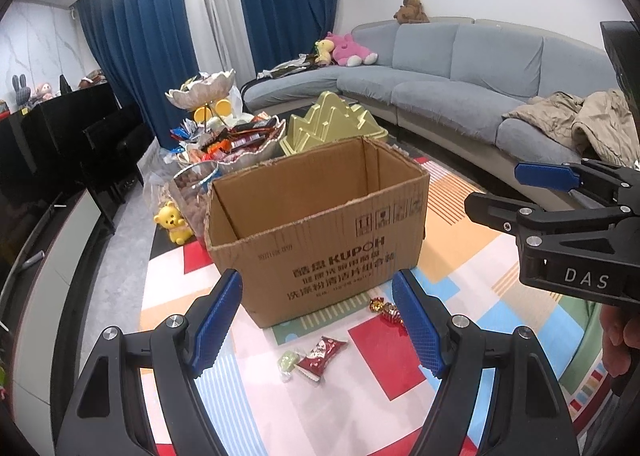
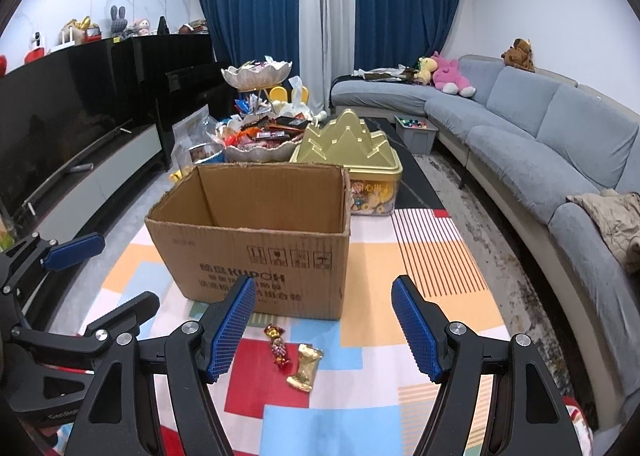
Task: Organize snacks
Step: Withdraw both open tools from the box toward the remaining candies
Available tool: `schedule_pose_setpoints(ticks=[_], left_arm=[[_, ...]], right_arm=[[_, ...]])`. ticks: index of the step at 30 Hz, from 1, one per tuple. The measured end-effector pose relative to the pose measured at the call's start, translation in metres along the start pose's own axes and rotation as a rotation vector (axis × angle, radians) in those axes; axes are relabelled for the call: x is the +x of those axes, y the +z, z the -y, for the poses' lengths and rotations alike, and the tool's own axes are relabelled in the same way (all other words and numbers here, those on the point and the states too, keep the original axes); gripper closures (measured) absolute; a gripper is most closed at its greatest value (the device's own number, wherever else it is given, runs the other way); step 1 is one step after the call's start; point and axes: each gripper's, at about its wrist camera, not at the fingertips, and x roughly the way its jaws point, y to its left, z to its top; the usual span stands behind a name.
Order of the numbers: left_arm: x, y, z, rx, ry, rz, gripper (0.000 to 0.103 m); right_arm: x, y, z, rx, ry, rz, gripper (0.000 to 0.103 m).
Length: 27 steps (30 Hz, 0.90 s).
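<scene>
Loose snacks lie on the patterned mat (image 2: 420, 256), in front of the open cardboard box (image 2: 256, 240) that sits mid-mat. In the right wrist view, a red-and-gold twisted candy (image 2: 278, 346) sits just beside a gold-wrapped piece (image 2: 306, 368), both close to the box's front wall. Over in the left wrist view, a red packet (image 1: 320, 354) rests against a small green candy (image 1: 289, 360), with another red foil sweet (image 1: 386, 310) nearer the box's corner.

Both tools are poised and empty. The left gripper (image 1: 320, 322) has its blue pads spread wide, nothing between them, the red packet just ahead and below. The right gripper (image 2: 324, 330) is likewise spread apart and bare, framing the twisted candy and the gold piece.

The step in hand looks like the first pick. Best done one sweet at a time: drop the pads either side of a single wrapper, low to the mat, so the flat foil doesn't slip out. The pairs touch, so a sloppy close could nudge the neighbour away.

Behind the box stand a gold mountain-lidded tin (image 2: 356, 147) and a heaped tiered snack dish (image 2: 260, 131); a grey sofa (image 2: 540, 135) runs along the right.
</scene>
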Motion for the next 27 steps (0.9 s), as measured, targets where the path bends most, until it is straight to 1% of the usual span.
schedule_pose_setpoints(ticks=[11,17,22,27], left_arm=[[0.011,-0.014,-0.002,0.008,-0.007,-0.017,0.026],[0.021,-0.027,0.002,0.055,-0.021,-0.022,0.026],[0.031,-0.04,0.005,0.081,-0.048,-0.017,0.026],[0.042,-0.051,0.009,0.114,-0.065,-0.011,0.026]], right_arm=[[0.011,-0.014,-0.007,-0.007,0.0,-0.027,0.032],[0.014,-0.027,-0.009,0.0,-0.023,-0.016,0.032],[0.018,-0.038,-0.009,0.005,-0.047,0.0,0.032],[0.032,-0.049,-0.008,0.013,-0.058,-0.018,0.032]])
